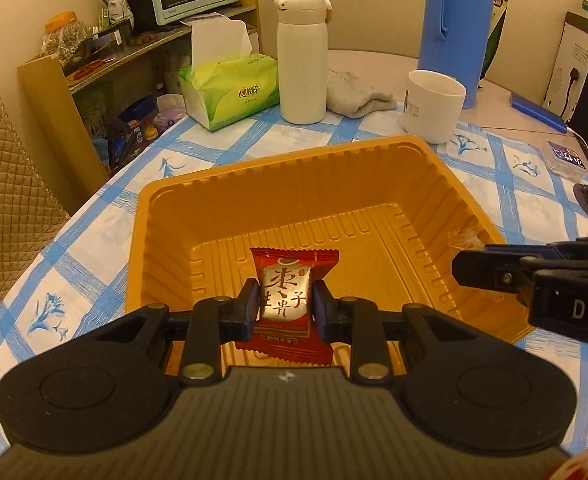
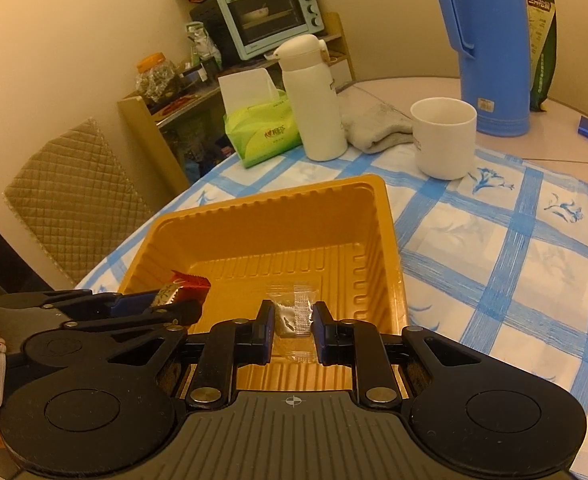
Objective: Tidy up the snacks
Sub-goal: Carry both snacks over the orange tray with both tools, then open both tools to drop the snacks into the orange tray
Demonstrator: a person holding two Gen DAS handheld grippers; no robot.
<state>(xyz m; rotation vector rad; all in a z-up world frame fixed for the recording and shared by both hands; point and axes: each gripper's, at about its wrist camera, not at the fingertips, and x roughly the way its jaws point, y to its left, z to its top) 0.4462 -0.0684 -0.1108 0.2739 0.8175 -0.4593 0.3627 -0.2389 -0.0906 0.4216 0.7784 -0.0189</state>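
Your left gripper [image 1: 285, 304] is clenched on a red foil-wrapped snack packet with a silver label [image 1: 286, 304], pinched across its middle so it hangs flat over the floor of the ribbed golden-orange plastic tray [image 1: 434, 152]. Your right gripper [image 2: 293, 320], coming in from 3 o'clock in the left view, grasps a small clear plastic sachet [image 2: 294, 314] the same way, over the tray's near edge. Both snacks sit above the tray, not yet lying in it; that grip likely lets each drop flat once you release. At 12 o'clock beyond the tray stand a white mug [image 2: 444, 142] and a white flask [image 1: 301, 60], well apart, so the tray's walls are your only obstacle.
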